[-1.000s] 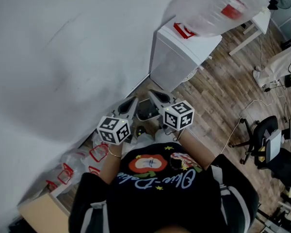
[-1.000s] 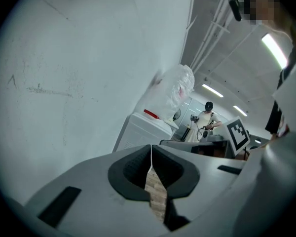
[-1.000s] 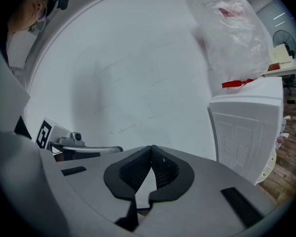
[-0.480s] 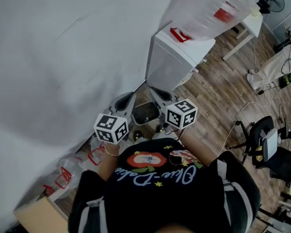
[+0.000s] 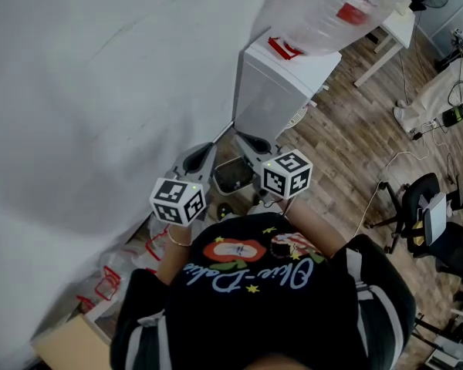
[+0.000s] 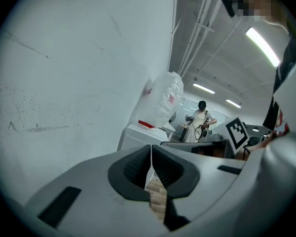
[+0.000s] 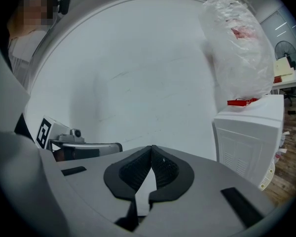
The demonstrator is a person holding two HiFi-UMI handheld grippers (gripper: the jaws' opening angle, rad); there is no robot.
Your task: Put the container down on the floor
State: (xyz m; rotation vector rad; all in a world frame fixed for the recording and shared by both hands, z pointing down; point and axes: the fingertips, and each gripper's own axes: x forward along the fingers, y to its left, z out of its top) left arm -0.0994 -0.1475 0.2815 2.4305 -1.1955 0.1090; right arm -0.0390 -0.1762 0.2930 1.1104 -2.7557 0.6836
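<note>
The container [image 5: 233,174] is a small dark open-topped bin that stands on the wooden floor beside the white wall, seen only in the head view. My left gripper [image 5: 203,155] hangs above its left side and my right gripper [image 5: 245,139] above its right side. Both are shut, apart from the bin and holding nothing. In the left gripper view the left gripper [image 6: 151,149] has its pads together, and the right gripper's marker cube [image 6: 237,130] shows to the right. In the right gripper view the right gripper [image 7: 151,151] is likewise shut and empty.
A white cabinet [image 5: 282,83] stands just beyond the bin with a full plastic bag [image 5: 332,6] on top. Plastic bags with red print [image 5: 116,276] and a cardboard box [image 5: 69,341] lie at the lower left. An office chair [image 5: 424,222] is at the right. A person [image 6: 201,122] stands far off.
Both grippers have risen a little above the container, still shut. The container stays on the floor by the wall.
</note>
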